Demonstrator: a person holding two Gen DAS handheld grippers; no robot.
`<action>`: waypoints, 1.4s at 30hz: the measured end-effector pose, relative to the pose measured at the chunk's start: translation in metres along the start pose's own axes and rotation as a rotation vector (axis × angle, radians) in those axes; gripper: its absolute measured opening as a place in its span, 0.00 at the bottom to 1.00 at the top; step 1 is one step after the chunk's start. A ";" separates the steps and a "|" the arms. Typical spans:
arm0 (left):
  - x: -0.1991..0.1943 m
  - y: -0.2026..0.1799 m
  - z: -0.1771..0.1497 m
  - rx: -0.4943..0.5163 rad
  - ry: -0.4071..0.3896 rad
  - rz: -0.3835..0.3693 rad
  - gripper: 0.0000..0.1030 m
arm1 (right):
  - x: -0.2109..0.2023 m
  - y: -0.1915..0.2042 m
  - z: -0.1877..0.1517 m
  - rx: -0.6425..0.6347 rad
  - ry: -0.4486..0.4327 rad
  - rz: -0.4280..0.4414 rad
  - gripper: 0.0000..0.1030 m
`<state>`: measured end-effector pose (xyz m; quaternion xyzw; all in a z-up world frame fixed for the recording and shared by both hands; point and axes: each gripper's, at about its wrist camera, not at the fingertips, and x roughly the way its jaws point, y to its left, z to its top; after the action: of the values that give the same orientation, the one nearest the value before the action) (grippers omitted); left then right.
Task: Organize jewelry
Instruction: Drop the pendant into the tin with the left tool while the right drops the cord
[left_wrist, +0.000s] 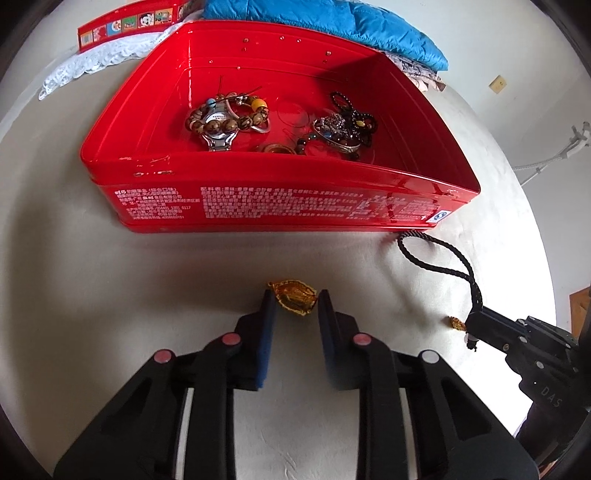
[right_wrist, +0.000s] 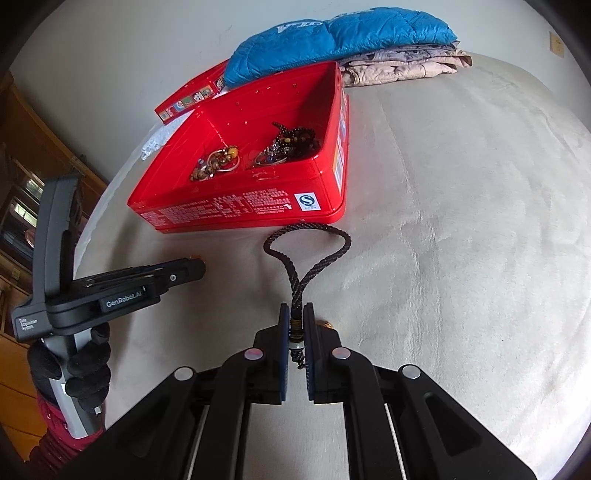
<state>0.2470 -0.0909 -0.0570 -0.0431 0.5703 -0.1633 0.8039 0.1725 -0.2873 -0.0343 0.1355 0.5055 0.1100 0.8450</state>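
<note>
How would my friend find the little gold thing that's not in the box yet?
Find the big red tin on the cream cover. On the cover just in front of its printed side lies a small gold pendant, between the left gripper's blue pads. Unlike the beads and watch inside, it is shiny, gold and alone.

One red tin, two gold pendants.

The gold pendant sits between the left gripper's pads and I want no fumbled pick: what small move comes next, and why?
Probably lift it a little. The left gripper has blue pads against both sides of the gold pendant, which lies on the cream cover in front of the red tin. A short raise would test the hold before carrying it over the tin's wall.
</note>
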 end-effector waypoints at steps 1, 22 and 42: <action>0.000 0.000 0.000 0.002 -0.005 0.001 0.21 | 0.001 0.000 0.000 0.001 0.003 0.001 0.07; -0.065 0.002 -0.029 0.023 -0.111 -0.046 0.21 | -0.017 0.010 -0.001 -0.001 -0.027 0.039 0.07; -0.114 0.009 -0.053 0.029 -0.236 0.010 0.21 | -0.053 0.052 -0.008 -0.062 -0.105 0.043 0.07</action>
<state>0.1655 -0.0411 0.0251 -0.0475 0.4695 -0.1614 0.8668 0.1379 -0.2550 0.0232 0.1257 0.4538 0.1366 0.8716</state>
